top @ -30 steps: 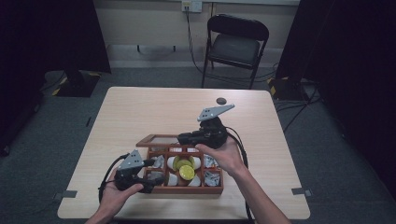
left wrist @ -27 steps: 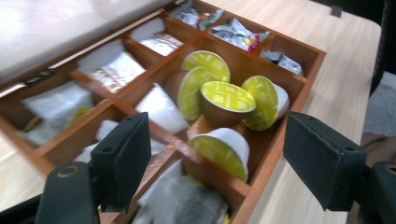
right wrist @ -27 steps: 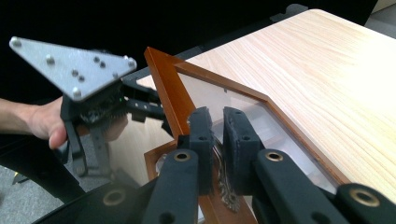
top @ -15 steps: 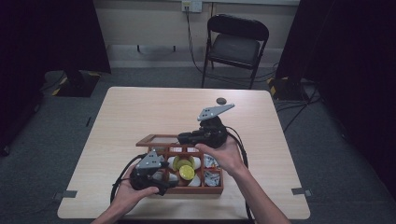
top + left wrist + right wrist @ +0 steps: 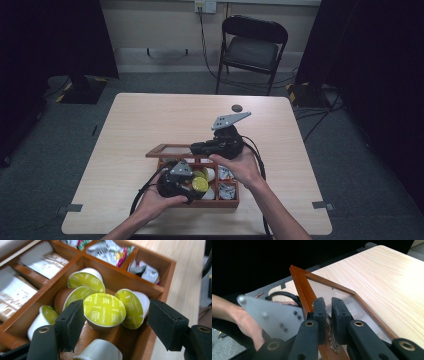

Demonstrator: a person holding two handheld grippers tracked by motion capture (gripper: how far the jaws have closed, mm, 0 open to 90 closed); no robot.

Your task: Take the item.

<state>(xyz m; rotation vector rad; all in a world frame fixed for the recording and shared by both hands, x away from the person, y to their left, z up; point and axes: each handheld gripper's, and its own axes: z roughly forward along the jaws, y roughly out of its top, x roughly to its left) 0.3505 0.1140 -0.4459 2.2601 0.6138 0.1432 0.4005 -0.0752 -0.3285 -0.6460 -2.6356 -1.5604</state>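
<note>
Pale wood counter [image 5: 150, 125], left claw [image 5: 113, 322] closing around lime-lidded capsule [image 5: 104, 310], not gripping, right claw [image 5: 328, 312] clamped on box lid's metal clasp [image 5: 334, 346].

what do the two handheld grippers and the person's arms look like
Both grippers are black, chunky handheld units with two black jaws carrying flat dark pads and brass-coloured pivot rivets. The left gripper and the right gripper each bear a grey three-cornered plate with small screws on top. A black cable trails from each. The forearms are bare, with no sleeves showing.

Yellow-green lidded capsules [image 5: 104, 309] in a reddish-brown wooden box [image 5: 117, 277].
</note>
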